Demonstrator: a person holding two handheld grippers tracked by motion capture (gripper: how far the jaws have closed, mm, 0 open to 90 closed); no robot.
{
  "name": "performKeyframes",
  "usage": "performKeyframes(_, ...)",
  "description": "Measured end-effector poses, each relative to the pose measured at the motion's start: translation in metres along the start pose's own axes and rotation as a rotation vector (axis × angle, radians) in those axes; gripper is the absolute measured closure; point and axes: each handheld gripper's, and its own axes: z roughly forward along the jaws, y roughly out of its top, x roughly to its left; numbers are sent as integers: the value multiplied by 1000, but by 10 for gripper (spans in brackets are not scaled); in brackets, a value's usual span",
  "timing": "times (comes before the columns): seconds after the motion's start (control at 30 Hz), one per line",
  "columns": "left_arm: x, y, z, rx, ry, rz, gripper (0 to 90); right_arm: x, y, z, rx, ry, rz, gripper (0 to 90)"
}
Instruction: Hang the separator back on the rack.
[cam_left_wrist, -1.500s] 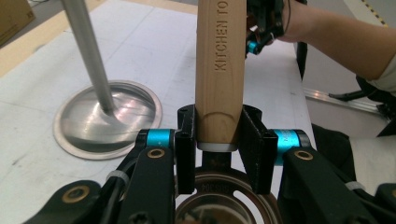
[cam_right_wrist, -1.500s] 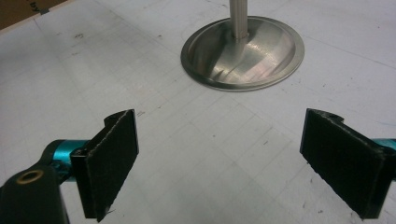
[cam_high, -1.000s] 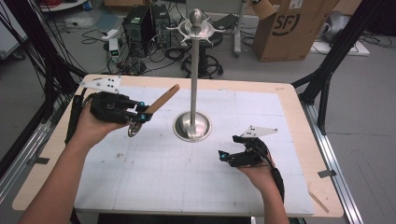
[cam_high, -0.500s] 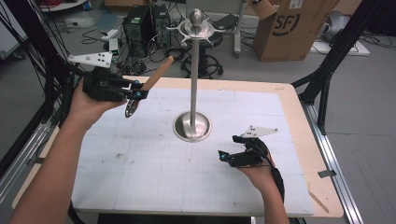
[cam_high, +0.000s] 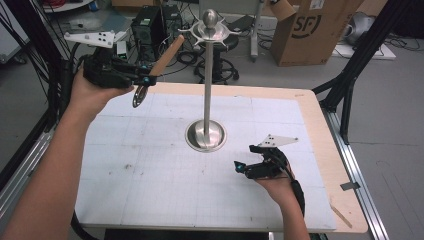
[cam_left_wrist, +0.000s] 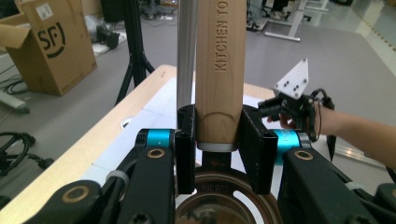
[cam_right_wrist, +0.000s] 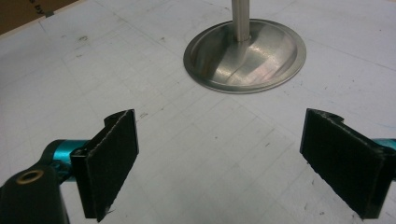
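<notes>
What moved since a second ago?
The left gripper lifted the wooden-handled utensil off the table and up toward the top of the metal stand, its fingers still clamped on the handle. The right gripper stayed low over the table, open, and the stand did not move.

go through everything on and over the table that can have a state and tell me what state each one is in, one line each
left gripper: shut on the wooden-handled utensil, raised above the table's far left corner.
wooden-handled utensil: held off the table, handle tilted up toward the stand's top.
right gripper: open, nothing between its jaws, low over the table.
metal stand: upright on its round base, hooks at the top bare.
cardboard box: on the floor, flap open.
</notes>
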Motion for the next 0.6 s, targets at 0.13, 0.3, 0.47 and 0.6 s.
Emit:
performKeyframes(0.13,7,7,-1,-12,-11,-9,691,1,0,0,1,2,-2,104)
performKeyframes(0.3,18,11,-4,-24,-6,-34,691,-1,0,-1,0,1,2,104)
performKeyframes(0.47,27,9,-1,-31,3,-64,692,-1,-1,-3,-4,0,7,104)
performKeyframes(0.6,31,7,3,-17,5,-67,691,-2,-1,-2,0,0,6,104)
